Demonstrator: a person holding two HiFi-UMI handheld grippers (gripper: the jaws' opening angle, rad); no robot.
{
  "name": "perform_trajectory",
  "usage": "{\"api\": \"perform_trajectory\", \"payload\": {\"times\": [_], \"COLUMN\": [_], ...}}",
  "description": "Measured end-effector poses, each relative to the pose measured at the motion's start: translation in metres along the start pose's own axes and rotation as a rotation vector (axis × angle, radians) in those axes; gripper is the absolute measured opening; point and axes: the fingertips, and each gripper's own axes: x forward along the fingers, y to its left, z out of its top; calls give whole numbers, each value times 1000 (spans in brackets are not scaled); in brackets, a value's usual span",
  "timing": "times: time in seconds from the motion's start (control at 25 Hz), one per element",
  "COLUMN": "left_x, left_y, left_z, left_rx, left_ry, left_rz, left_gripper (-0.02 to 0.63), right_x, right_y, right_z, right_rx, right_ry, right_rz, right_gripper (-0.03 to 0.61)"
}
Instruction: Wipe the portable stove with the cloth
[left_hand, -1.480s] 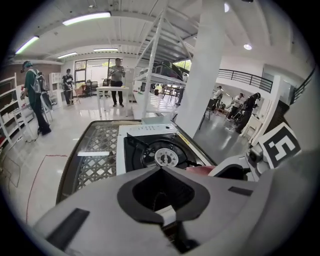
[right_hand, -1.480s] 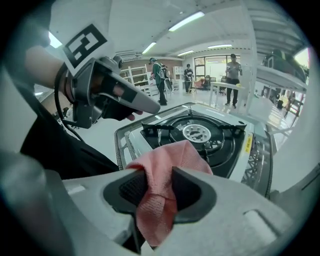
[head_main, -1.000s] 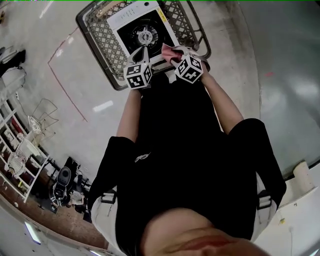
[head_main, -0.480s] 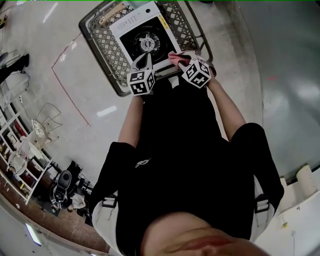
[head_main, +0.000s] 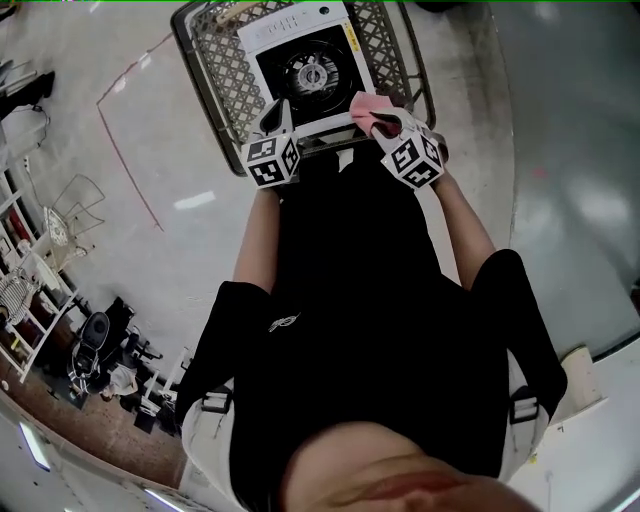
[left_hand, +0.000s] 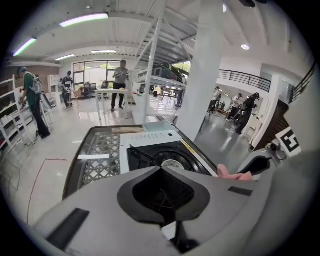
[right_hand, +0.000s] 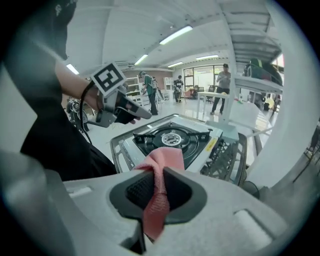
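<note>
Portable stove (head_main: 312, 68) sits in the middle of the lattice-topped desk (head_main: 220, 72), burner up. The right tool (head_main: 385, 121) has just been closing its jaws, and they now pinch the pink cloth (right_hand: 161, 165) above the desk's near right corner. The left tool (head_main: 272, 117) hangs over the near edge, its jaws together and empty.
</note>
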Motion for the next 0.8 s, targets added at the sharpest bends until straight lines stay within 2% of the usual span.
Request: {"api": "perform_trajectory", "payload": {"times": [0.2,0.4,0.6,0.8], "left_x": [-26,-58,-85,-103], "left_y": [47,89,109,121], "left_z": [1,-16,-38,-66], "left_rx": [-113,-206,-274,-324], "left_ry": [-52,-84,-104,-120], "left_rz": [111,198,235,281], "left_gripper": [0,0,0,0], "right_x": [-5,46,106,156], "right_y": [-3,15,51,79], "right_z": [45,101,147,145], "right_rx": [-108,-232,-360,-438], "right_ry": [-61,-64,-4,110], "right_rz": [10,121,241,327], "right_gripper": [38,38,40,46]}}
